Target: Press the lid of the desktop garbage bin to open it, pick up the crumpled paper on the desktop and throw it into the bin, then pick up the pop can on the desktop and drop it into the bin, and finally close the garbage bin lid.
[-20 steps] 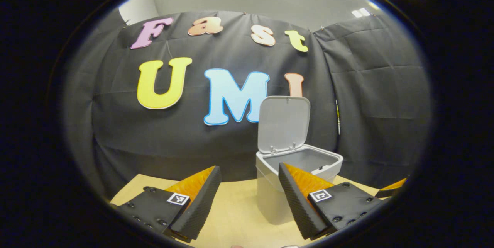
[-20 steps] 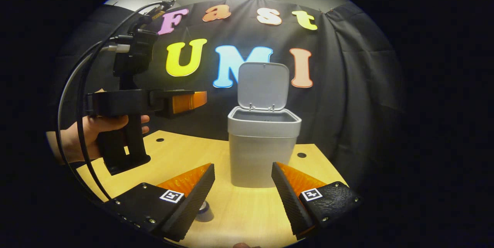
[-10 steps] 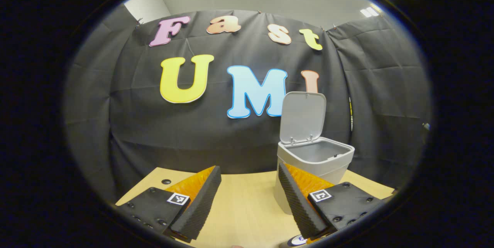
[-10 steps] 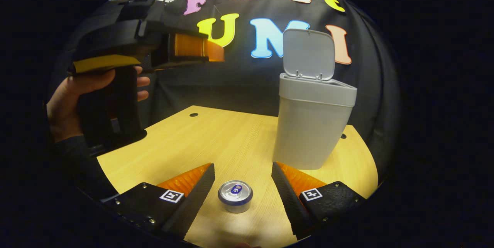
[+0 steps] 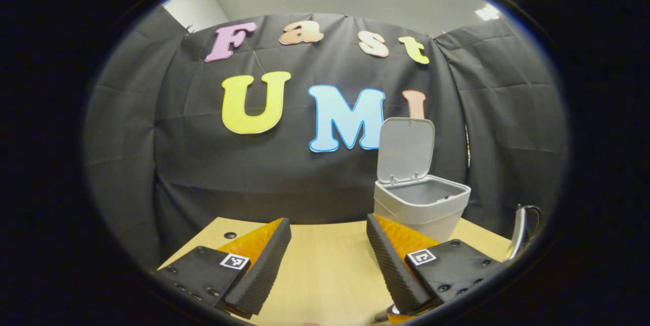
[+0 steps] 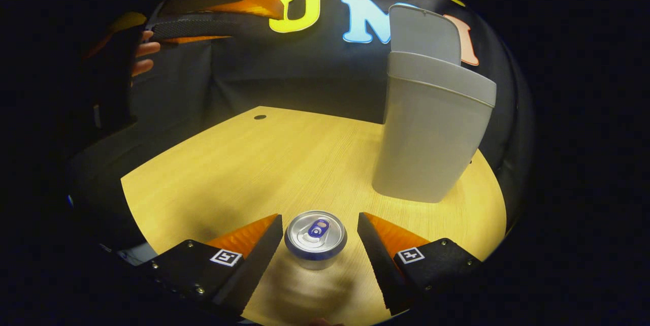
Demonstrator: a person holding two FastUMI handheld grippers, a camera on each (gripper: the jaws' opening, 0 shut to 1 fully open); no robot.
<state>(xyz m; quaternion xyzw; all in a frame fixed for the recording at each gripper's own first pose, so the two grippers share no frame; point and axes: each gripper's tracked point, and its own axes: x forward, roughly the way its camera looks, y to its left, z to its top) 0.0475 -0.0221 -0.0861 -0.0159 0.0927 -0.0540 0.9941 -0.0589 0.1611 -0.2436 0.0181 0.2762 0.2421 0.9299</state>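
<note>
The grey garbage bin (image 6: 431, 133) stands on the wooden desktop (image 6: 254, 163) with its lid (image 6: 424, 34) raised upright. A silver pop can (image 6: 315, 237) with a blue tab stands upright between the open fingers of my right gripper (image 6: 320, 227), and neither finger touches it. In the left gripper view the bin (image 5: 420, 204) is ahead to the right, lid (image 5: 406, 149) up, its inside grey. My left gripper (image 5: 327, 232) is open and holds nothing. That same left gripper (image 6: 218, 3) appears high at the upper left of the right gripper view, held by a hand (image 6: 142, 57).
The booth's black cloth wall closes off the back and sides. A small round hole (image 6: 260, 117) marks the far part of the desktop. A cable (image 5: 520, 224) shows at the right edge of the left gripper view. Bare wood lies left of the bin.
My right gripper has dropped towards the desktop, and the pop can has come in between its open fingers. My left gripper has drawn back and left, away from the bin.
</note>
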